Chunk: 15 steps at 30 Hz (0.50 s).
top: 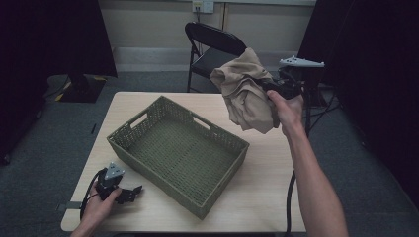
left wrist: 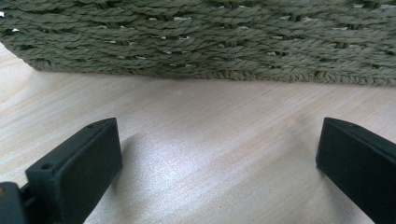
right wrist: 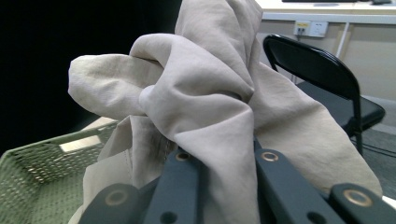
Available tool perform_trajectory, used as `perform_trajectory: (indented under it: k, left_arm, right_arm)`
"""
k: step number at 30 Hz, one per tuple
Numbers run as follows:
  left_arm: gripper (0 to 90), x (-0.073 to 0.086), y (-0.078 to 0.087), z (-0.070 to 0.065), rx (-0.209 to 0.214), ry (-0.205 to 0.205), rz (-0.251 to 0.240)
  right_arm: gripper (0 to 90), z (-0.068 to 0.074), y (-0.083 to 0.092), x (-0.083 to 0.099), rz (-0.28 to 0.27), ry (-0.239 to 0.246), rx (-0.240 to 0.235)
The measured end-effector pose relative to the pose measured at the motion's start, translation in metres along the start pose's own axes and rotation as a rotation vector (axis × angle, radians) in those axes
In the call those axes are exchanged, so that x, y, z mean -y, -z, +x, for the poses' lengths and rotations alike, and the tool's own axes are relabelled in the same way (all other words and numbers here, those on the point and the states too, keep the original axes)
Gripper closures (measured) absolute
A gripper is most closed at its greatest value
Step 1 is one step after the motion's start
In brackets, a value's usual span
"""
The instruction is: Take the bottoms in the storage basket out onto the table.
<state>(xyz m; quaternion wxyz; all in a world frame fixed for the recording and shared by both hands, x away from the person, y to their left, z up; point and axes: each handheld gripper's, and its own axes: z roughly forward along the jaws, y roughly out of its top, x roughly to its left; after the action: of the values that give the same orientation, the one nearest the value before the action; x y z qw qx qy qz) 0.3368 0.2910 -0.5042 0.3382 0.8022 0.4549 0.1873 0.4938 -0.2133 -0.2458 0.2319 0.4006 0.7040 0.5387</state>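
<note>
Green woven rectangular basket [top: 178, 155] mid light wooden desk [top: 267, 182], left tool [top: 129, 193] on desk before its near-left wall, crumpled beige cloth [top: 245, 94] in right tool [top: 272, 88] above far-right corner, black folding chair [top: 213, 47] behind.

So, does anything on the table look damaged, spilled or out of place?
Nothing stands out. The green woven basket sits flat and intact, at an angle to the table edges. The right gripper holds a bunched beige cloth in the air.

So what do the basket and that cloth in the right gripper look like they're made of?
Basket: looks like woven twisted cord or paper rope, olive green, matte; the left gripper view shows its braided strands. Cloth: a thin, soft beige fabric, possibly cotton or a blend, matte; it bunches in loose folds where the right gripper pinches it.
</note>
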Motion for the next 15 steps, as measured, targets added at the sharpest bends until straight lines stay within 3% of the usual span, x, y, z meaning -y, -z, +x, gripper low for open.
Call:
perform_trajectory:
  k: [8, 15]
  left_arm:
    - [0.0, 0.000, 0.000, 0.000, 0.000, -0.002, 0.001]
    - [0.0, 0.000, 0.000, 0.000, 0.000, -0.002, 0.001]
  right_arm:
    - [84.3, -0.026, 0.001, 0.011, 0.015, -0.014, 0.065]
    - [84.3, -0.040, -0.009, 0.029, 0.053, -0.026, 0.083]
